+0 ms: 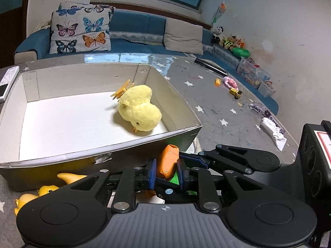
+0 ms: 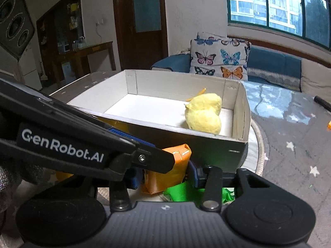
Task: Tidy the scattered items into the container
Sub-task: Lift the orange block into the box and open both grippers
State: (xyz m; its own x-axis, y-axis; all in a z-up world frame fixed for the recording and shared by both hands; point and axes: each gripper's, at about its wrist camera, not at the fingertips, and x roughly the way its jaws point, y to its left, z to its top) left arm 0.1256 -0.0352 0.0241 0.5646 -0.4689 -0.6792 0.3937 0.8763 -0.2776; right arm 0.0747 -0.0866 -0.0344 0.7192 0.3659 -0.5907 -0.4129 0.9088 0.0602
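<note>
You have one item home so far: the yellow plush chick (image 1: 139,108) lies inside the cardboard box (image 1: 103,150), toward its 2 o'clock corner. The rest is still outside. The orange toy carrot (image 1: 167,161) sits at 6 o'clock of the box, just outside the near wall, and yellow rubber ducks (image 1: 44,191) lie on the star-patterned mat (image 1: 217,107) at about 8 o'clock of the box. More small toys are scattered well away at 3 o'clock near the wall, so the job looks barely begun.

Your left gripper (image 1: 165,171) is low and level, pointing at the near wall, its blue pads narrowed onto the carrot's body. Your right gripper (image 2: 165,177) comes at the same carrot (image 2: 167,169) from beside it, with the left tool crossing at 9 o'clock in its view. Its pads flank the carrot closely, but whether they actually pinch it, I cannot tell. The carrot's green leaves (image 2: 182,192) hang below.
</note>
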